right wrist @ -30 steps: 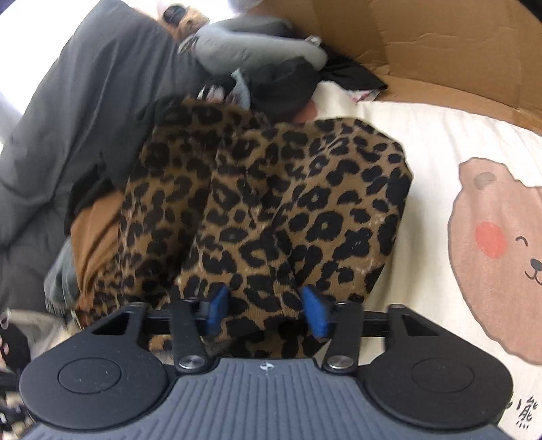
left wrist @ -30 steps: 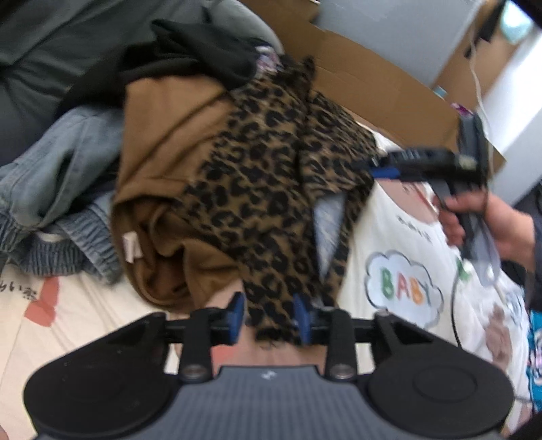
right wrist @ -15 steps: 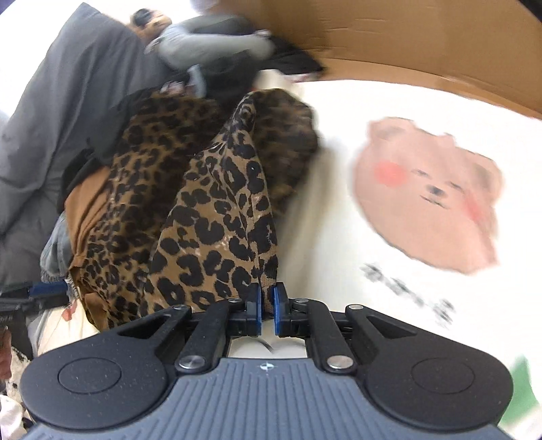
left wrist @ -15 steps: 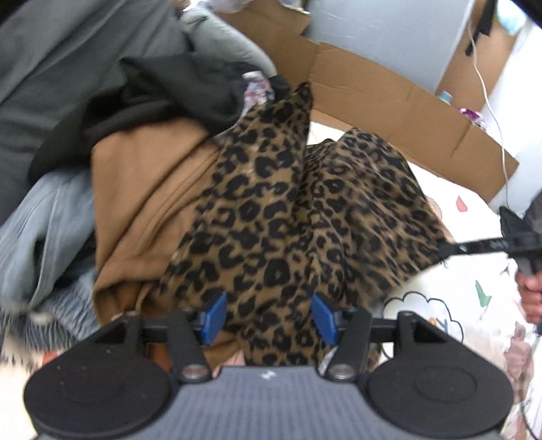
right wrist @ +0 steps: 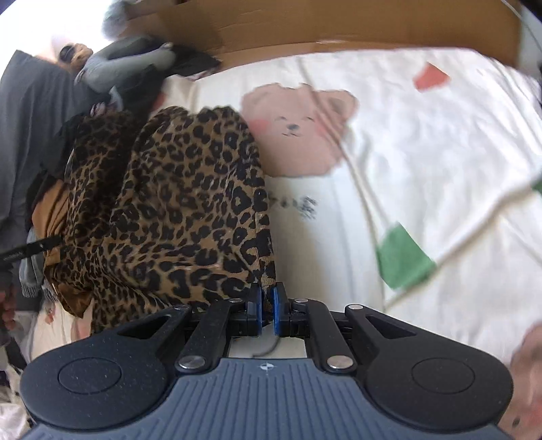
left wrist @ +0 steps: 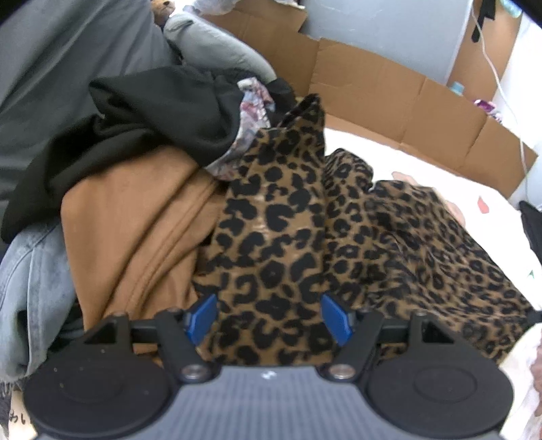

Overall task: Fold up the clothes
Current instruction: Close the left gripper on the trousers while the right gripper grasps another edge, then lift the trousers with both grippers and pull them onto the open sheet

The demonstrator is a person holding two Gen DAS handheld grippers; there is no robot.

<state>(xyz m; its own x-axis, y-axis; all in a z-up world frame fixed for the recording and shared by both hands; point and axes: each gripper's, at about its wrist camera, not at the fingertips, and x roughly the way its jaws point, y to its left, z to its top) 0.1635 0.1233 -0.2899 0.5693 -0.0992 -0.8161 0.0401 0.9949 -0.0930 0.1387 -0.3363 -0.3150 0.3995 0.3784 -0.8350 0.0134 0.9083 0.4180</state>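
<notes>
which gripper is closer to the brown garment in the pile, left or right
Left. The left gripper hangs open right beside the brown garment; the right gripper, shut on the leopard print cloth, sits across that cloth from it.

Cream cotton bedspread with bear print fills the right; leopard-print garment heaped left; brown cardboard wall along top.
</notes>
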